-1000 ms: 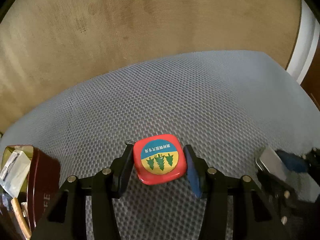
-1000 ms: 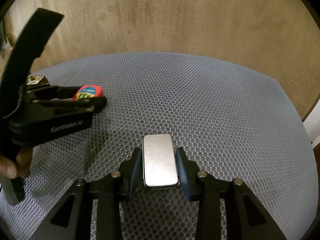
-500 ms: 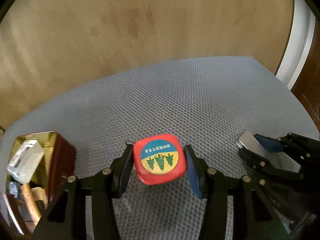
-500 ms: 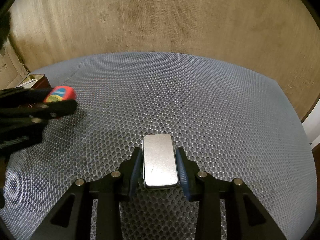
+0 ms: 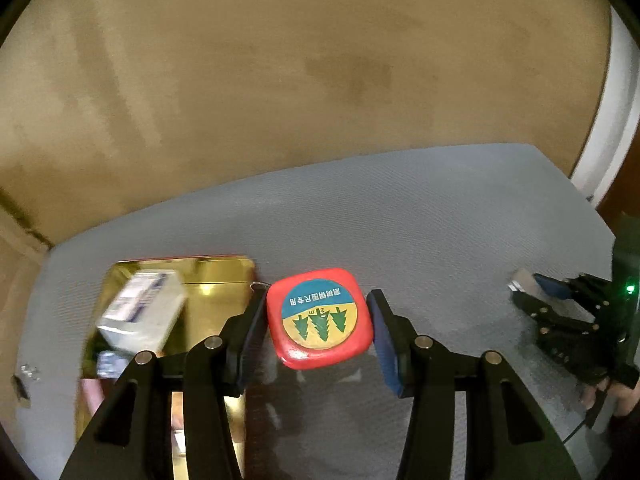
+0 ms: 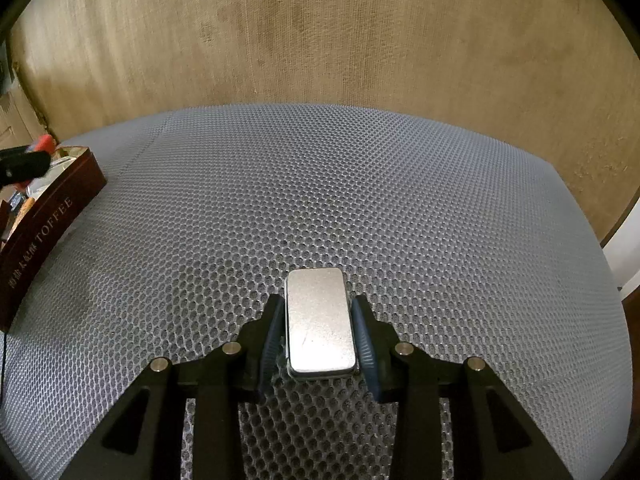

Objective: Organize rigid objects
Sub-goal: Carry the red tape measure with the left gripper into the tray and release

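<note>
My left gripper (image 5: 318,322) is shut on a red square tape measure (image 5: 319,318) with a blue and yellow tree label, held above the grey mesh mat just right of an open gold-lined tin (image 5: 218,272). The tin holds a white box (image 5: 142,316) and other small items. In the right wrist view my right gripper (image 6: 320,330) is shut on a flat silver metal case (image 6: 320,320) low over the mat. That same gripper (image 5: 560,308) shows at the right edge of the left wrist view. The dark red tin (image 6: 48,216), lettered TOFFEE, sits at the far left.
A grey honeycomb mesh mat (image 6: 320,184) covers the surface, backed by a tan fabric wall (image 6: 320,32). A white door frame (image 5: 612,120) stands at the right. A hand (image 5: 616,396) grips the right tool. A small metal bit (image 5: 28,372) lies at the mat's left edge.
My left gripper has risen and swung left with the tape measure, bringing the open tin from the frame's edge to beside the jaws. The right gripper and silver case have stayed put.
</note>
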Available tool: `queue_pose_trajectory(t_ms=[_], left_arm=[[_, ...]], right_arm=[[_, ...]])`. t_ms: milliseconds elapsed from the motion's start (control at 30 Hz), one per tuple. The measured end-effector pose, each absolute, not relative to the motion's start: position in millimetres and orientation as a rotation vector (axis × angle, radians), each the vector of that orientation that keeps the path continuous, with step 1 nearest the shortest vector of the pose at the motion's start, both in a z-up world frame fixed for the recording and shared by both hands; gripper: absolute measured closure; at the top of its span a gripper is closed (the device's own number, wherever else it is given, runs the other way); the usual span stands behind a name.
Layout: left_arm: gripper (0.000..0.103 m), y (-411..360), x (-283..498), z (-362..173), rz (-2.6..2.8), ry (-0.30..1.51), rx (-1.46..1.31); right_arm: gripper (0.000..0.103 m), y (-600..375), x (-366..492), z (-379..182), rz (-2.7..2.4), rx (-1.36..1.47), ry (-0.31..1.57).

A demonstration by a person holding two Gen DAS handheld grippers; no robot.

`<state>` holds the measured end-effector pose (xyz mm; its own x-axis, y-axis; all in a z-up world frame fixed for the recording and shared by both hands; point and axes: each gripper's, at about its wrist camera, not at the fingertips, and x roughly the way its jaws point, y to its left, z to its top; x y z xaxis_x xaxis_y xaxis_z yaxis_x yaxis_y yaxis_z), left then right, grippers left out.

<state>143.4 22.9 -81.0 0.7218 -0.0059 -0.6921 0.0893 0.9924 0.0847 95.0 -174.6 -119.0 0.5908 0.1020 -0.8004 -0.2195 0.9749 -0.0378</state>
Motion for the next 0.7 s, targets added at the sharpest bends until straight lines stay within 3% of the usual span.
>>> queue_pose_trajectory(t_ms=[700], left_arm=[[0.057,142,134,-107,0.136,0.831,0.020]], right_arm=[[0.067,-173,94,-117,0.187,-0.143,0.922]])
